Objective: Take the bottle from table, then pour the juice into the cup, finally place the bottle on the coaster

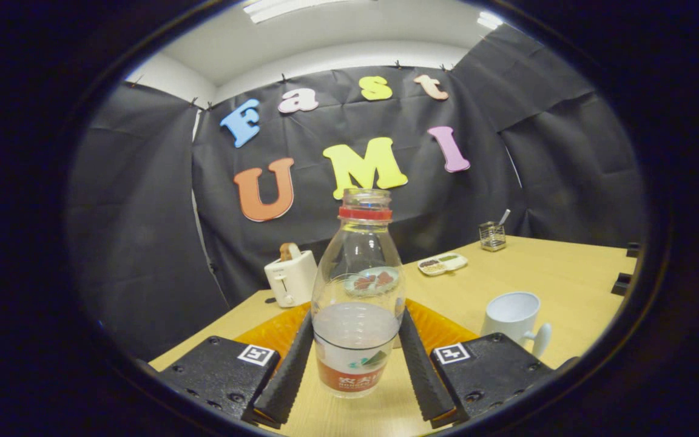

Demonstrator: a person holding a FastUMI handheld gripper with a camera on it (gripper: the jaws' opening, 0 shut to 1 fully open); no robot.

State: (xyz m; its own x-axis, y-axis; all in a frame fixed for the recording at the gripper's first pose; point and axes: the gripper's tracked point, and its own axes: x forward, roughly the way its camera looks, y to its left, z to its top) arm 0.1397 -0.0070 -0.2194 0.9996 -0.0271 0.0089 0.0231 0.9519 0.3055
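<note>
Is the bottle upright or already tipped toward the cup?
Upright. The bottle stands vertical between the gripper fingers, its liquid surface level; the cup sits off to its right.

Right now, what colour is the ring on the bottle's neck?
Red, on the bottle between the gripper fingers; gripper view.

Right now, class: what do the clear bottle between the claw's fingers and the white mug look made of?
Clear red-collared bottle: likely glossy plastic; see-through, light glints. White handled mug: probably glazed ceramic; opaque, smooth sheen. Claw fingers flank the bottle.
</note>
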